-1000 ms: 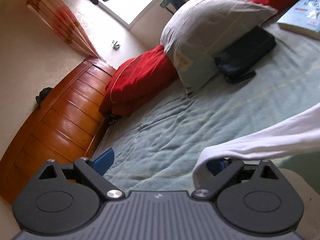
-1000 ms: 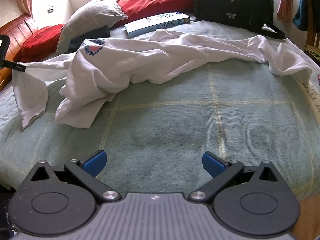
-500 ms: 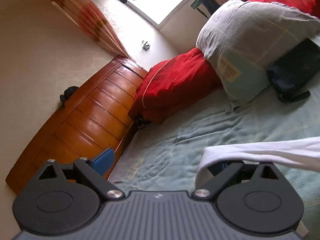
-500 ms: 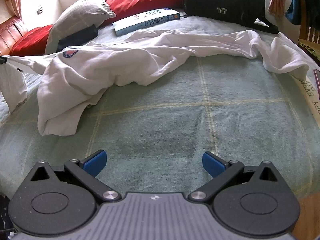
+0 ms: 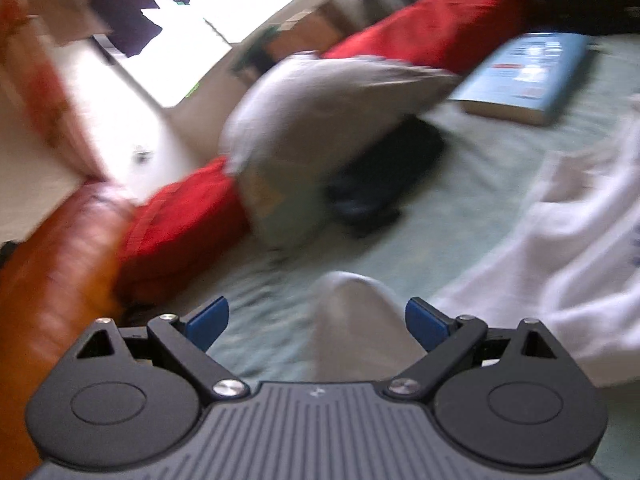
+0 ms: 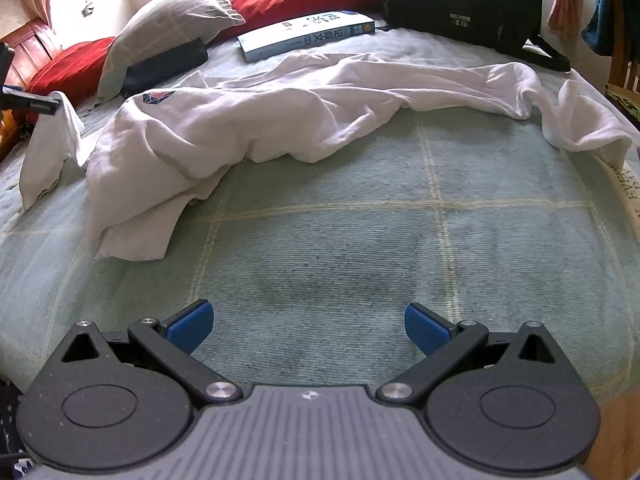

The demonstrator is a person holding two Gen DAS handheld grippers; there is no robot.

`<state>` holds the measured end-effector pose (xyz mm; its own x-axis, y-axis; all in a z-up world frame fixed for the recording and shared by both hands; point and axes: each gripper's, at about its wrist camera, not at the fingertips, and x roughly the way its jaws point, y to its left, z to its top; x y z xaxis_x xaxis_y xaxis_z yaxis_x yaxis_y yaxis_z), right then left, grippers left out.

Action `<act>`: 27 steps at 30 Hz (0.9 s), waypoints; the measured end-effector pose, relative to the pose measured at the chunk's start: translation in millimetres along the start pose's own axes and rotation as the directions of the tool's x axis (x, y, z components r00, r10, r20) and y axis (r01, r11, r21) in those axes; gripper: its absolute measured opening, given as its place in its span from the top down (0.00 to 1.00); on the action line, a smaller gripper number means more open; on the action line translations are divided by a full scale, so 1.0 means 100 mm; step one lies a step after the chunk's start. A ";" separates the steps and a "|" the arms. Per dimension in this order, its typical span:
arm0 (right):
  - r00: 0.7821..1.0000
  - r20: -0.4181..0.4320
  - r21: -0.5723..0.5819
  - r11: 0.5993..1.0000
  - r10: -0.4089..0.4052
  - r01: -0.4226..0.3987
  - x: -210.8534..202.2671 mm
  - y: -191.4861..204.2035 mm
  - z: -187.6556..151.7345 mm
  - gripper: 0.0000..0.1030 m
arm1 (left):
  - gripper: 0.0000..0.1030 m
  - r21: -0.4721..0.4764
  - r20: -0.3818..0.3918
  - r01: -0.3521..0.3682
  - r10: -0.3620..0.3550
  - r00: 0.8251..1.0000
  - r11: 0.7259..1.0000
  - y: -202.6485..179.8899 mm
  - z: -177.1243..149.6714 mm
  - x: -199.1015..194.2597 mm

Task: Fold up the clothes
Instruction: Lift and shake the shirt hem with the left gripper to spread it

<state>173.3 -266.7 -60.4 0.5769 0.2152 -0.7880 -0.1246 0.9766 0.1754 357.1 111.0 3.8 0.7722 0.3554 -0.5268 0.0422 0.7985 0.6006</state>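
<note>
The left gripper (image 5: 316, 322) has swung round toward the grey pillow (image 5: 320, 120) since half a second ago, and its view is now smeared with motion. The sleeve that was draped over its right finger then now rises as a white fold between its two blue pads (image 5: 208, 320), which stand wide apart and do not pinch it. The white shirt (image 6: 280, 120) lies crumpled across the green bedspread (image 6: 340, 248), stretching from near the grey pillow (its small dark logo faces up at that end) toward the black bag (image 6: 460, 0). A blue book (image 6: 304, 34) lies just beyond the shirt, beside the pillow. The right gripper (image 6: 308, 326) hovers over bare bedspread, well apart from the pillow, its fingers spread and empty.
</note>
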 end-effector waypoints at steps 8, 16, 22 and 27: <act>1.000 -0.006 0.011 1.000 0.011 -0.011 0.01 -0.03 -0.01 0.00 | 0.07 -0.017 -0.022 0.035 -0.035 0.999 0.999 0.13 -0.32 -0.07; 1.000 -0.021 -0.010 1.000 0.015 -0.016 0.06 0.08 -0.02 0.00 | 0.16 -0.167 -0.128 0.076 -0.098 0.987 0.983 0.51 -1.00 0.12; 0.999 -0.020 -0.024 0.999 0.027 -0.027 0.02 0.18 0.02 0.00 | 0.33 -0.378 -0.146 0.117 -0.184 0.972 0.918 0.67 -1.33 0.40; 1.000 -0.016 -0.040 0.999 0.008 -0.009 -0.01 0.25 0.05 0.00 | 0.71 -0.534 -0.086 0.204 -0.293 0.952 0.820 0.82 -1.44 0.53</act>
<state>173.5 -242.8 -52.0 0.5631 0.2234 -0.7956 -0.1618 0.9739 0.1590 310.7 265.2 -61.6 0.6684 0.1466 -0.7292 -0.1468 0.9871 0.0638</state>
